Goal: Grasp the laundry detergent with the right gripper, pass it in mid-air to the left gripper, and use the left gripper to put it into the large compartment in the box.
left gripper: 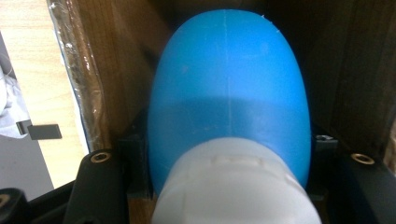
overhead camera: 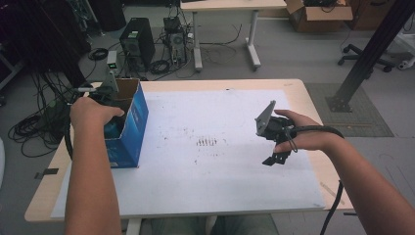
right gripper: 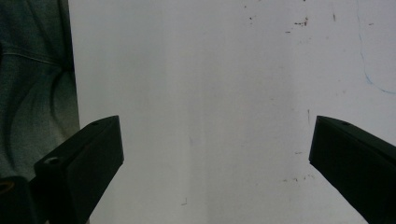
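Inside blue box, blue bottle sits clamped between left fingers.

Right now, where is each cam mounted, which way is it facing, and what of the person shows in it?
High view: above the person's side, looking forward and down on the table; both forearms, left gripper, right gripper.
Left gripper view: rides the left gripper, looking into the blue box; jaws shut on the blue bottle.
Right gripper view: looks down at the white sheet; open jaws.
Shared: high and right gripper views both show the white sheet.
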The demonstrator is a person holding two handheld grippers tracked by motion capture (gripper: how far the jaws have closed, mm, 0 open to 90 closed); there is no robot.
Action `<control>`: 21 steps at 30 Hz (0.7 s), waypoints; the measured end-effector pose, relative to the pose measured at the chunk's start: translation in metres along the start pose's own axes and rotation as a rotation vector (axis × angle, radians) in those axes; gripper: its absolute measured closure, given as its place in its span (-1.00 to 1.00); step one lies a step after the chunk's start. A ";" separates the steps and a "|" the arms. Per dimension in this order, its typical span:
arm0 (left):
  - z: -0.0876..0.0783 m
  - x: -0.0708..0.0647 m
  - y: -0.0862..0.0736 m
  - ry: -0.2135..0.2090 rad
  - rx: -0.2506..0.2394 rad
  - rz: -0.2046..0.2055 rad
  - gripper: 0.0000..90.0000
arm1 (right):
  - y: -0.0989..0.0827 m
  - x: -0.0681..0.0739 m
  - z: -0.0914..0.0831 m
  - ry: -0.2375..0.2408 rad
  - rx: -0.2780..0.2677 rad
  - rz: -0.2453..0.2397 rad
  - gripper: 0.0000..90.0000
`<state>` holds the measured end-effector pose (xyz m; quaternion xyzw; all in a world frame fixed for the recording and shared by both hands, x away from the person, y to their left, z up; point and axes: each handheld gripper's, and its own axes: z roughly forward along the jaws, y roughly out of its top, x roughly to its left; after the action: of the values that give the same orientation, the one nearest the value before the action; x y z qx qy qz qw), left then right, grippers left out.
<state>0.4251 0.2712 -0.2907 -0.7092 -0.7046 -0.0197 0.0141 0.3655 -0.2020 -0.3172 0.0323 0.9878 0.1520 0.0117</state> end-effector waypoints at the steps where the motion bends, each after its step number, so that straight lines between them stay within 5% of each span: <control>1: 0.000 0.000 0.000 0.001 0.000 0.001 -0.16 | 0.000 0.000 0.000 -0.001 -0.001 0.003 -0.93; 21: 0.001 -0.003 -0.002 0.013 -0.013 -0.004 -0.24 | -0.007 0.001 0.001 0.002 -0.015 0.007 -0.93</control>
<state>0.4227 0.2681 -0.2915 -0.7076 -0.7059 -0.0287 0.0140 0.3638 -0.2083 -0.3201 0.0357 0.9865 0.1593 0.0105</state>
